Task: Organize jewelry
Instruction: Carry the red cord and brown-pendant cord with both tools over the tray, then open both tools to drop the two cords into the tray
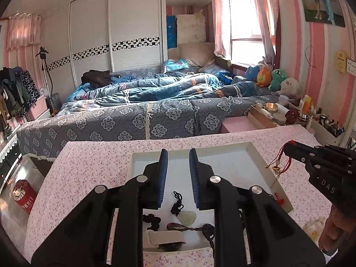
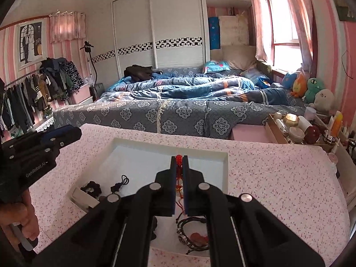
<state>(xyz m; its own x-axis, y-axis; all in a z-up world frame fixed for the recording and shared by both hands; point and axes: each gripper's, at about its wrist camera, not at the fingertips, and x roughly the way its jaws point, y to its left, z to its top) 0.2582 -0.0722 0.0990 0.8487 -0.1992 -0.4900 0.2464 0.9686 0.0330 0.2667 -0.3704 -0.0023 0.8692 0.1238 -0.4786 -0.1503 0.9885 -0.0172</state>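
Note:
A white tray (image 1: 255,153) sits on the pink floral tabletop and shows in the right wrist view too (image 2: 222,155). My right gripper (image 2: 179,160) is shut on a red cord charm (image 2: 178,159) with a gold bead, held above the tray's right side; it shows in the left wrist view (image 1: 280,164). My left gripper (image 1: 178,153) is open and empty above the tray's near part. Below it lie a black cord (image 1: 177,202), a pale jade pendant (image 1: 188,218), a brown drop pendant (image 1: 178,227) and dark beads (image 1: 153,220). A dark braided bracelet (image 2: 189,235) lies under my right gripper.
A bed with a blue patterned cover (image 1: 133,120) stands just beyond the table. A box of cosmetics and bottles (image 2: 296,131) crowds the table's far right corner. Plush toys (image 1: 276,77) sit by the window. A clothes rack (image 2: 33,91) stands far left.

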